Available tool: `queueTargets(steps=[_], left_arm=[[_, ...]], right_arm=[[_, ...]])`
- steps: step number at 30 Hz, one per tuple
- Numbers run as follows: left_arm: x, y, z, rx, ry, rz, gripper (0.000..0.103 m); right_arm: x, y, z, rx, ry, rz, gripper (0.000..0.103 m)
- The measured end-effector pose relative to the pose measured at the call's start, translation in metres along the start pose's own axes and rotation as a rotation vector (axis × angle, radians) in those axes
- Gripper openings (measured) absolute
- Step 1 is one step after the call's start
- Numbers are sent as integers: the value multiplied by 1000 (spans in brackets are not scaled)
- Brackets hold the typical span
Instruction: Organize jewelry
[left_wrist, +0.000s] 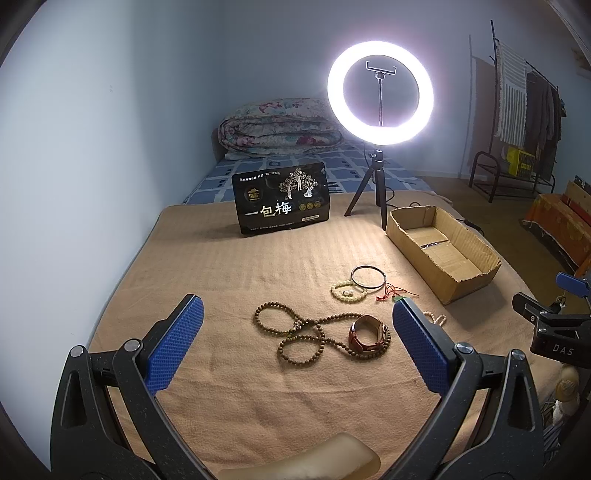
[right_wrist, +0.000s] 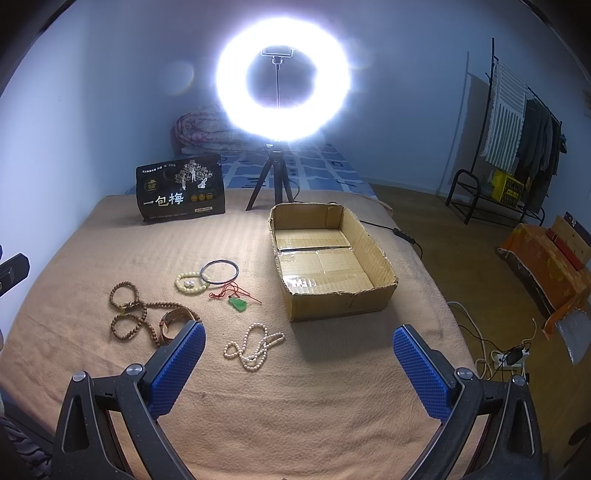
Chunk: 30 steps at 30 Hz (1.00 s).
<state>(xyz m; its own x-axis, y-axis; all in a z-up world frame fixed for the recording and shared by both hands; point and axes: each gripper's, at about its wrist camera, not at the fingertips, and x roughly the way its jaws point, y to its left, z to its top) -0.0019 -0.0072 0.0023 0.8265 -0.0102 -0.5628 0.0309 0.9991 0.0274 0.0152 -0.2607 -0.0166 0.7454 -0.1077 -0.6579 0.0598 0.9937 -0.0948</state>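
Observation:
Jewelry lies on a tan blanket. A long brown bead strand curls beside a brown-strapped watch. Behind them lie a pale bead bracelet and a dark bangle. A green pendant on a red cord and a white pearl necklace show in the right wrist view. An open cardboard box stands empty. My left gripper is open above the brown beads and watch. My right gripper is open, holding nothing, in front of the box.
A lit ring light on a tripod stands behind the box, with a black snack bag to its left. A folded quilt lies at the far end. A clothes rack and floor cables are to the right.

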Motion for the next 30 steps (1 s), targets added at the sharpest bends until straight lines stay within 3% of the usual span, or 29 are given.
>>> queueTargets(steps=[30], left_arm=[[0, 1, 3, -1, -3, -3, 103]], right_arm=[[1, 0, 0, 10, 6, 4, 103]])
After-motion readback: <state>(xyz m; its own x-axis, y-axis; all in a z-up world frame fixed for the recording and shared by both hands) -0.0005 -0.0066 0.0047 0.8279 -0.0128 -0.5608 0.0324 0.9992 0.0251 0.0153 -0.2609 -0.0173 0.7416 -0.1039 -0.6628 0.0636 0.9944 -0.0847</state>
